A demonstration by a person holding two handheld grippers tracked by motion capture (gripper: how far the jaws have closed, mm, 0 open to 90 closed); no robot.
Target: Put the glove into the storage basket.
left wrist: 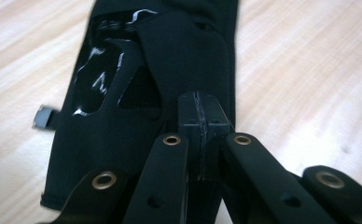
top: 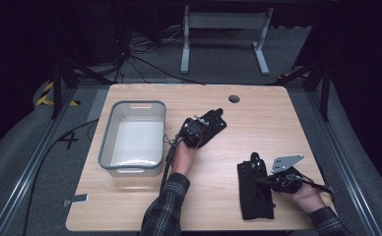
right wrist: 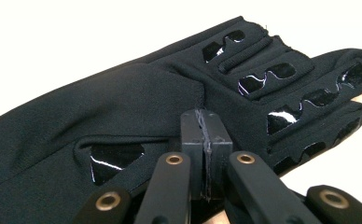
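- A wooden table (top: 130,206) stands in a dark room, with a grey bin (top: 111,129) at its left.
- The left gripper (left wrist: 201,116), jaws pressed together, pinches a black glove (top: 211,123) mid-table; its fingertips are cut off by the left gripper view's top edge.
- The right gripper (right wrist: 203,133), jaws likewise together, bites a second glove (top: 254,194) near the front right edge; the pinched fabric is hidden.

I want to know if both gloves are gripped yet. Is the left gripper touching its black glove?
Touching. In the left gripper view the left gripper has its jaws shut, tips pressed on the black glove fabric with no gap showing.
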